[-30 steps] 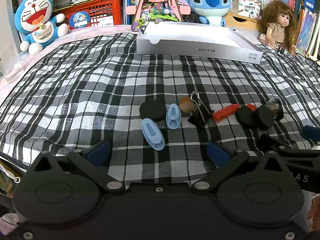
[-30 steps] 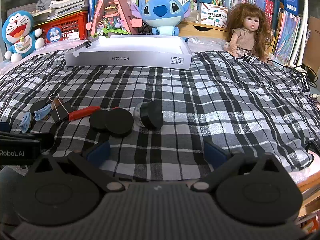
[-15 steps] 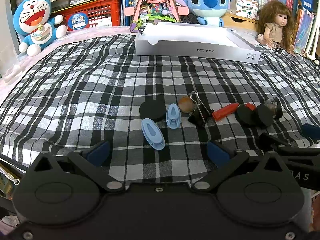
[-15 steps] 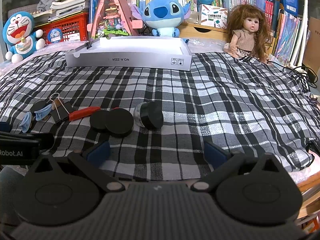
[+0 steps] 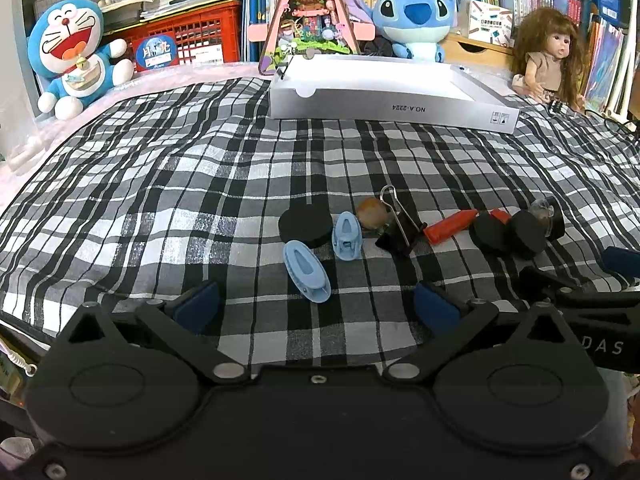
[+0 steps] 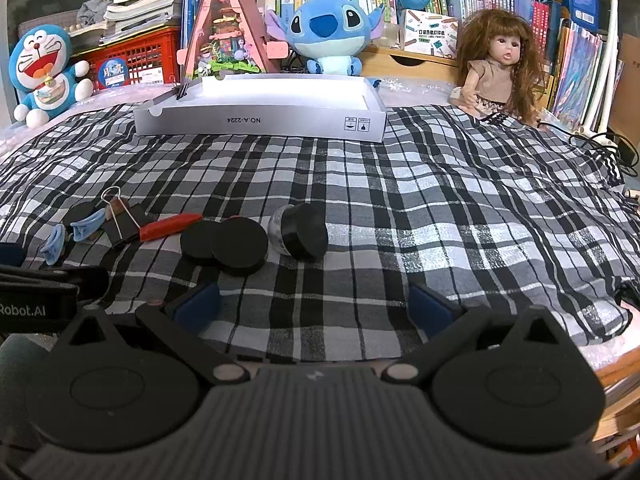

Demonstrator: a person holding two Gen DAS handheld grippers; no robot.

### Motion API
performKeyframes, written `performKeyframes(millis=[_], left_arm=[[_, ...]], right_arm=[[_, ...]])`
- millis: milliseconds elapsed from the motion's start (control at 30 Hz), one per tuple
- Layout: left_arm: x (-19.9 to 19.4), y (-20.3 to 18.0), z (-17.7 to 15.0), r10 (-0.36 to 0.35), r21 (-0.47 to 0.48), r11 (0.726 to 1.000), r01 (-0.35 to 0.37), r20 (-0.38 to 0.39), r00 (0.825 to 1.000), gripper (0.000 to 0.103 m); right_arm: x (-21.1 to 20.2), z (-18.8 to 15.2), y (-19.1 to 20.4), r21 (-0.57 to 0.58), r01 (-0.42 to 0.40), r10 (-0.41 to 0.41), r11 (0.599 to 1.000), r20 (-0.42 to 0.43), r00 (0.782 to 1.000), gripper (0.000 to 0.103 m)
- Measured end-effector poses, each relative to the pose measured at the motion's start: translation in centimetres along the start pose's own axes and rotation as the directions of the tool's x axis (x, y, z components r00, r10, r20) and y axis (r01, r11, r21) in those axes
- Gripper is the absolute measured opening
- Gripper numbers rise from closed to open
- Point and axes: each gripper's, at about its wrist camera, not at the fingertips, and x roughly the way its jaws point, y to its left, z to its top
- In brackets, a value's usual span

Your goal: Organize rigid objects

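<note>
Small items lie in a row on the plaid cloth [image 5: 160, 184]: two light-blue clips [image 5: 307, 265], a black disc [image 5: 305, 225], a brown ball [image 5: 370, 213], a black binder clip [image 5: 400, 232], a red piece [image 5: 450, 226], two black discs [image 6: 239, 246] and a small jar with a black lid [image 6: 298, 230]. My left gripper [image 5: 316, 305] is open and empty, just short of the blue clips. My right gripper [image 6: 312, 303] is open and empty, just short of the black discs and jar. A white shallow box [image 5: 394, 106] lies at the back.
Behind the box stand a Doraemon plush [image 5: 74, 56], a Stitch plush [image 5: 414, 20], a pink triangular model house [image 5: 310, 12], a doll [image 5: 550, 56], a red crate [image 5: 192, 38] and bookshelves. The cloth drops off at the right edge [image 6: 612, 312].
Both grippers have drifted slightly; the scene sits a little lower in the views. Nothing on the cloth has moved.
</note>
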Motion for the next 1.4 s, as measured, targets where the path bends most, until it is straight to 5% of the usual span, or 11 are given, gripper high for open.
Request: performKeyframes(millis=[300,467,600,700,933,1033,1100,1400], left_arm=[[-0.1,0.8,0.6,-0.035,-0.020,0.999,0.035,-0.006,0.999,0.097],[-0.7,1.6,1.1,-0.067,-0.009,0.998,0.067,0.014,0.998,0.073],[-1.3,2.0,1.1,-0.082,-0.017,0.996,0.083,0.040,0.996,0.061],[-1.2,1.8,1.0,-0.080,0.000,0.997,0.080,0.051,0.996,0.053],[-0.9,1.6,0.9,-0.105,0.009,0.995,0.104,0.054,0.993,0.016],[-1.0,1.3,0.8,-0.101,0.011,0.995,0.100,0.060,0.993,0.015],[-1.1,1.3,0.8,-0.100,0.008,0.995,0.100,0.072,0.992,0.015],[-2.0,1.4,1.9,-0.120,0.013,0.993,0.120,0.100,0.988,0.015]], right_arm=[[-0.2,-0.2,-0.3,0.008,-0.021,0.021,1.000,0.014,1.000,0.102],[-1.0,0.0,-0.3,0.006,-0.060,0.060,0.998,0.045,0.997,0.090],[-1.8,0.2,0.1,-0.004,-0.092,0.092,0.996,0.087,0.992,0.070],[-2.0,0.4,0.4,-0.026,-0.140,0.142,0.990,0.109,0.984,0.068],[-0.8,1.0,0.7,-0.041,-0.159,0.162,0.986,0.091,0.982,0.055],[-0.6,1.0,0.9,-0.054,-0.162,0.166,0.985,0.090,0.982,0.050],[-0.5,1.0,1.0,-0.060,-0.164,0.169,0.985,0.095,0.981,0.036],[-1.5,1.5,0.8,-0.057,-0.173,0.179,0.983,0.118,0.977,0.036]])
